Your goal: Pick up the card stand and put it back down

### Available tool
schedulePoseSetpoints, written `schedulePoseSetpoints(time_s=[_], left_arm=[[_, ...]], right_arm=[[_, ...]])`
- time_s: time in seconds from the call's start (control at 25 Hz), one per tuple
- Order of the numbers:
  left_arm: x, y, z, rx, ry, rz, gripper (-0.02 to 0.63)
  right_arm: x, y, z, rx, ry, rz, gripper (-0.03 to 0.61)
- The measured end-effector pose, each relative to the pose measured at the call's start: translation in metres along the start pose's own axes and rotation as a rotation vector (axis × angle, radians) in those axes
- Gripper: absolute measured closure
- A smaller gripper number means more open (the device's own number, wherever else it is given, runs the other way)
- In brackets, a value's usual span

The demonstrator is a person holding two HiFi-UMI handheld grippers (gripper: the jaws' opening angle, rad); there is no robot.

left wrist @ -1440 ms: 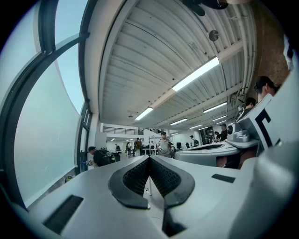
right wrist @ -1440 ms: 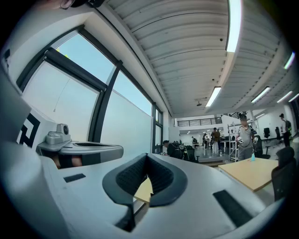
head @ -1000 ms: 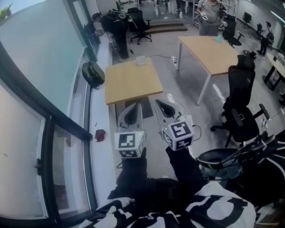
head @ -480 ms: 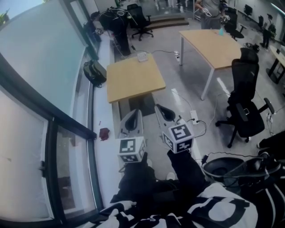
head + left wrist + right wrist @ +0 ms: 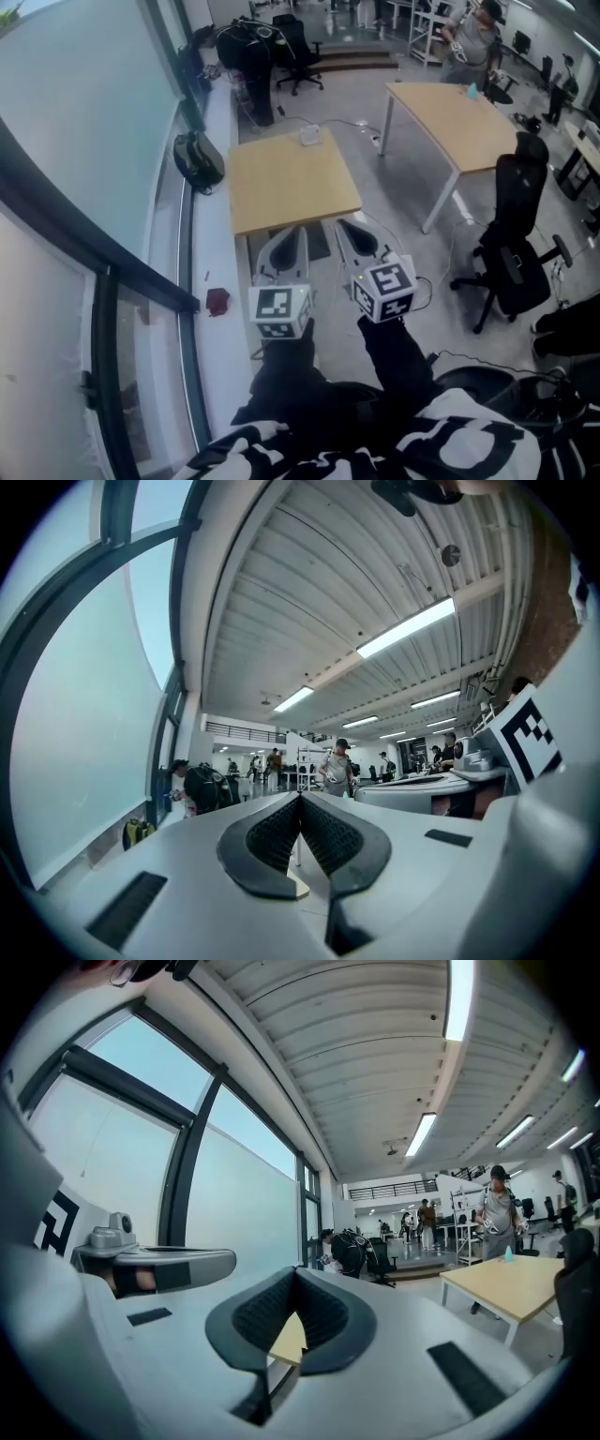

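A small white object [image 5: 310,136], too small to tell apart, sits at the far edge of the near wooden table [image 5: 291,183]. Both grippers are held side by side in the air short of that table's near edge. The left gripper [image 5: 285,246] is shut with nothing in it; in the left gripper view its jaws [image 5: 300,801] meet at the tips. Beside it, the right gripper [image 5: 355,234] is also shut and empty, its pads [image 5: 281,1312] closed together in the right gripper view, with a slice of the table [image 5: 289,1340] showing under them.
A large window and a white sill [image 5: 216,262] run along the left, with a black backpack [image 5: 199,159] and a small red item [image 5: 217,300] on it. To the right stand a second table [image 5: 459,117] and a black office chair [image 5: 516,244]. People stand at the back.
The view has advanced toward the near table, which now lies closer and more centred. Both grippers keep their shut pose side by side and have shifted slightly right.
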State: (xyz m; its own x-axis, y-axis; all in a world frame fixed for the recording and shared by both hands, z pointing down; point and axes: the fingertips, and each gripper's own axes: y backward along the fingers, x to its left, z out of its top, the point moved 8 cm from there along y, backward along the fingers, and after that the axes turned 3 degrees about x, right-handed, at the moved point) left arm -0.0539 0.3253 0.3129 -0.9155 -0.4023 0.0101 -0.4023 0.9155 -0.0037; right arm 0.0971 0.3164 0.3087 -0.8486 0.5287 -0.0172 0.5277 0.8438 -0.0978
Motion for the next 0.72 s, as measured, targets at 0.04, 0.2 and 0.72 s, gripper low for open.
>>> schedulePoseSetpoints(time_s=[0.04,0.2,0.72], left_arm=[[0.011,-0.006,0.003,-0.009,-0.001,-0.005,0.606],[0.042,-0.028,0.003,-0.021,0.006,-0.032,0.606],[0.073,-0.111,-0.028,0.031,0.036,-0.118,0.606]], right_arm=[[0.002,-0.011,0.003,-0.008,0.008,-0.006,0.557],[0.003,-0.046,0.010,-0.030,0.016,-0.046,0.557],[-0.045,-0.101,-0.008,0.009,0.010,-0.141,0.557]])
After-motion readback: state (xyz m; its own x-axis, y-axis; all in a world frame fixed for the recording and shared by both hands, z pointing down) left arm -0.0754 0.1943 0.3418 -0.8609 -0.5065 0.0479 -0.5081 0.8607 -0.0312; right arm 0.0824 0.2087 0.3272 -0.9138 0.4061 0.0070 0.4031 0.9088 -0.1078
